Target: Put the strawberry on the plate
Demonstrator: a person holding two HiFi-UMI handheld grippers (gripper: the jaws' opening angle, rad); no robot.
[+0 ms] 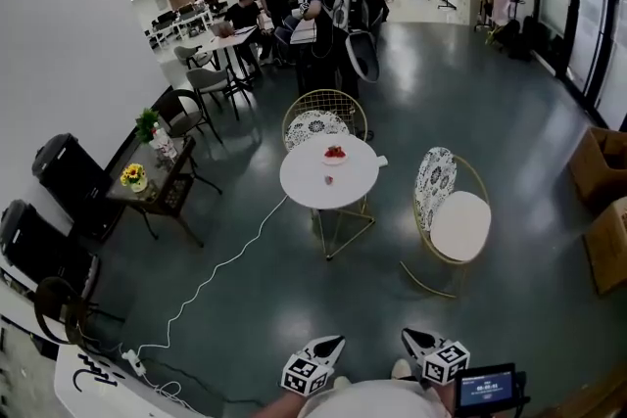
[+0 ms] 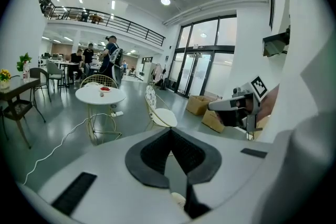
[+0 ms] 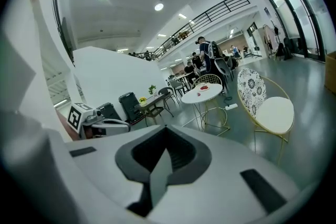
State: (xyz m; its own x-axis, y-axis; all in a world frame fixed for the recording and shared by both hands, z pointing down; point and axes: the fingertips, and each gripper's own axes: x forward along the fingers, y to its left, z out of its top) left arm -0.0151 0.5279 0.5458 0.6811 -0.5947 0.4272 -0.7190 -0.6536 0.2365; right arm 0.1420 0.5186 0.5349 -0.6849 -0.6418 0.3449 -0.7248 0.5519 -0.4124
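Far ahead, a round white table carries a small plate with something red, probably the strawberry, lying on it. The same red spot shows on the table in the left gripper view and the right gripper view; it is too small to make out more. My left gripper and right gripper are at the bottom of the head view, well short of the table. Both point toward it with jaws together and nothing between them. Each gripper view shows its own jaws, left and right, meeting along one line.
A gold wire chair with a white seat stands right of the table, another chair behind it. A white cable runs across the dark floor. A side table with flowers is at left, cardboard boxes at right, people beyond.
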